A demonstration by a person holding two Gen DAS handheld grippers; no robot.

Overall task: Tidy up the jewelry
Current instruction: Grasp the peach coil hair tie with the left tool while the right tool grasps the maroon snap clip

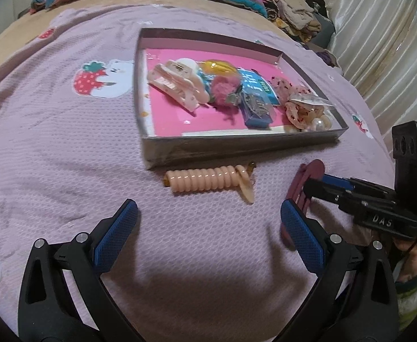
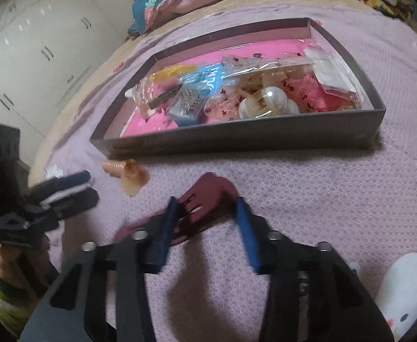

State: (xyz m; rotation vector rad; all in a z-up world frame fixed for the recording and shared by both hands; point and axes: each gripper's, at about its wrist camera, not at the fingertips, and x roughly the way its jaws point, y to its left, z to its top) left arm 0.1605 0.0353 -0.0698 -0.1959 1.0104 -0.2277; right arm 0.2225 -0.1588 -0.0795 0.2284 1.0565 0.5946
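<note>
Left wrist view: the left tool (image 1: 208, 228) hangs wide and empty over the bed (image 1: 66, 142); the coiled hair tie (image 1: 208, 181) lies at 12 o'clock, long axis crosswise, before the tray (image 1: 237, 148).

Right wrist view: the right tool (image 2: 205, 219), narrowed, straddles the maroon hair clip (image 2: 208, 191); whether it grips, I cannot tell.

A shallow grey box (image 1: 237, 148) with a pink floor lies on the bedspread, holding a pale claw clip (image 1: 177, 84), a pink pompom (image 1: 222, 89), a blue packet (image 1: 255, 99) and pearl clips (image 2: 268, 101). Just before its near wall lie a peach coil tie (image 1: 205, 181) and a maroon claw clip (image 2: 208, 193).
</note>
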